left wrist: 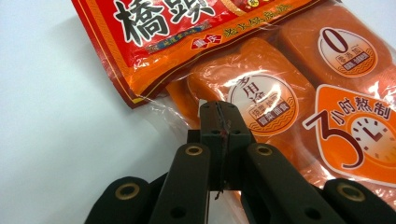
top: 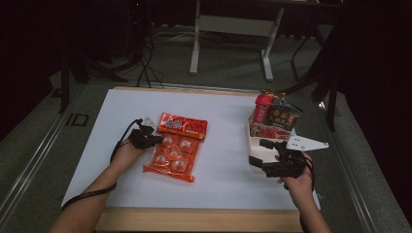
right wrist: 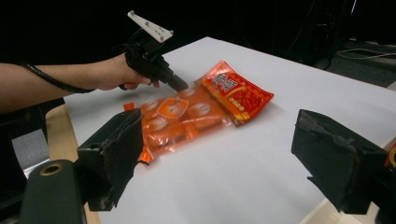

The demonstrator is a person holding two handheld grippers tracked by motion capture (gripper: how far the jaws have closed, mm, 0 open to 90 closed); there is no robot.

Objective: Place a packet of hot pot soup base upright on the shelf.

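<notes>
An orange packet of round portions (top: 174, 156) lies on the white sheet, left of centre. A red packet (top: 183, 125) overlaps its far end. My left gripper (top: 154, 139) is at the orange packet's left edge. In the left gripper view its jaws (left wrist: 219, 109) are pressed together over the orange packet (left wrist: 299, 93), just below the red packet (left wrist: 187, 28); I cannot tell if any film is pinched. My right gripper (top: 260, 155) rests at the right beside a white box. Its jaws (right wrist: 219, 140) stand wide apart with nothing between them, facing the orange packet (right wrist: 182, 116) and the left gripper (right wrist: 180, 85).
A white box (top: 253, 145) at the right holds several upright snack packets (top: 274, 116). The white sheet (top: 223, 145) covers a wooden table whose front edge (top: 194, 218) shows below. White desk legs (top: 195, 48) stand on the floor beyond.
</notes>
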